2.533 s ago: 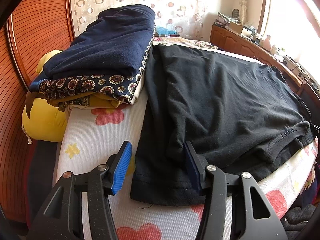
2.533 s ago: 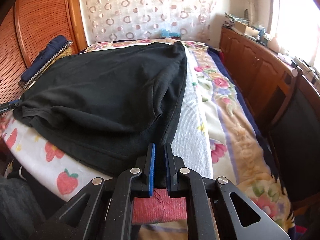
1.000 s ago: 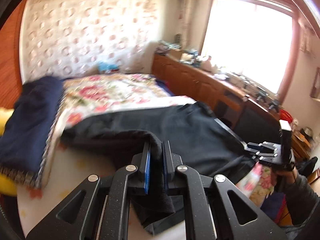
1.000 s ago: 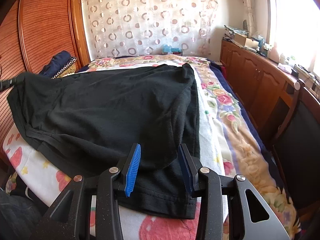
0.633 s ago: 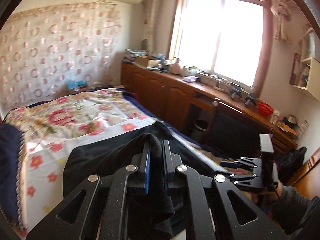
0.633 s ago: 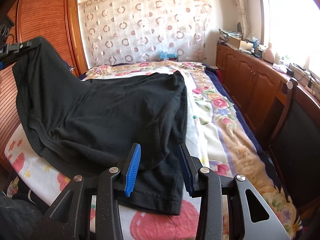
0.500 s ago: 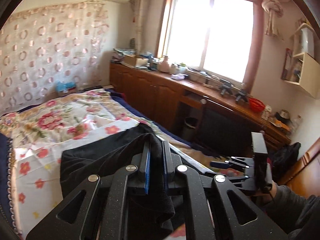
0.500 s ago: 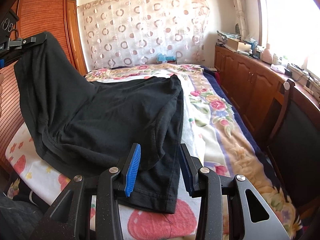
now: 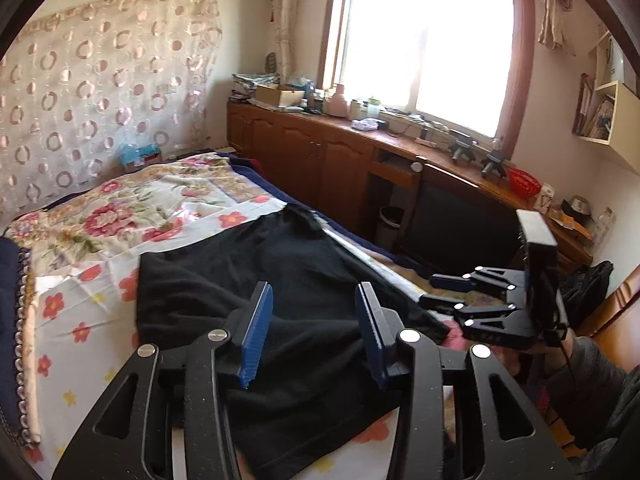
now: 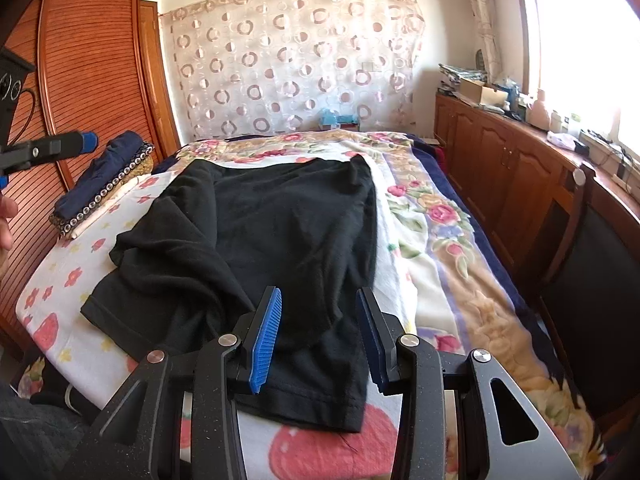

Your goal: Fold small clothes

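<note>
A: Opening: left gripper [image 9: 314, 330], nothing between its fingers; right gripper [image 10: 318, 338] open, empty. Shirt [image 10: 276, 236] lies mid-frame on the bed [image 10: 432, 240].

B: Risk: the rumpled fold at lower left may slip and crease.

1. I see a matt, soft black cloth garment [image 10: 280, 232] with a stitched hem.
2. Under it lies a fuzzy floral cloth bedspread [image 10: 436, 240].
3. My left gripper [image 9: 316, 320] and right gripper [image 10: 318, 322] are matt speckled black plastic with ribbed blue pads [image 10: 266, 340] and shiny metal rivets.
4. The ribbed brown wooden wardrobe [image 10: 84, 92] looks semi-glossy.
</note>
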{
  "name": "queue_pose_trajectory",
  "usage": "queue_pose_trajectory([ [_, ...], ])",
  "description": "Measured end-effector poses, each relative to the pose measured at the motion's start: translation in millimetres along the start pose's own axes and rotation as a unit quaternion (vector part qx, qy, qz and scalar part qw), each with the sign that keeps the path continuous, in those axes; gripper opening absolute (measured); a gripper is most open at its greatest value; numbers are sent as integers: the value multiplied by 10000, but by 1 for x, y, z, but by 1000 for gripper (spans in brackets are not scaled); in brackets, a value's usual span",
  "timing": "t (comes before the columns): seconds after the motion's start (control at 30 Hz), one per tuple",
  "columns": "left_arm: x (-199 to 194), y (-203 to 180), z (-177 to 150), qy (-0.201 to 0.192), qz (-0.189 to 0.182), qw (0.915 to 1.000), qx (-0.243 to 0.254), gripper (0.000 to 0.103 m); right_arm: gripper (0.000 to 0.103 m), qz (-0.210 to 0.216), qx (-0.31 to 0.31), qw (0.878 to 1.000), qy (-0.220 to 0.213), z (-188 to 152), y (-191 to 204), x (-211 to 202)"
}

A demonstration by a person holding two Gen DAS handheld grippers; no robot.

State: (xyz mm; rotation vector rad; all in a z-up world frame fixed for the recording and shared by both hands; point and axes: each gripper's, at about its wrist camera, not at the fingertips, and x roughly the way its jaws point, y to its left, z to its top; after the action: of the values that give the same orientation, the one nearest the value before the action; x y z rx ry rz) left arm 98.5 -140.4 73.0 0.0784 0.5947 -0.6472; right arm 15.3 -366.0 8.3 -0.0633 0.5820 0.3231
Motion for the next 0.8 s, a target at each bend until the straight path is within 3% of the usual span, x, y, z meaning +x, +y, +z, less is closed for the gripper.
queue_pose_trajectory([
  [0.4,-19,61,-56,88,882,9950,-469,46,44,443,-617,9968,251,10,41,31],
  [0.8,-28,100,-92,198,1228,9887,-830,50,44,757,-1138,9902,279,35,78,47],
])
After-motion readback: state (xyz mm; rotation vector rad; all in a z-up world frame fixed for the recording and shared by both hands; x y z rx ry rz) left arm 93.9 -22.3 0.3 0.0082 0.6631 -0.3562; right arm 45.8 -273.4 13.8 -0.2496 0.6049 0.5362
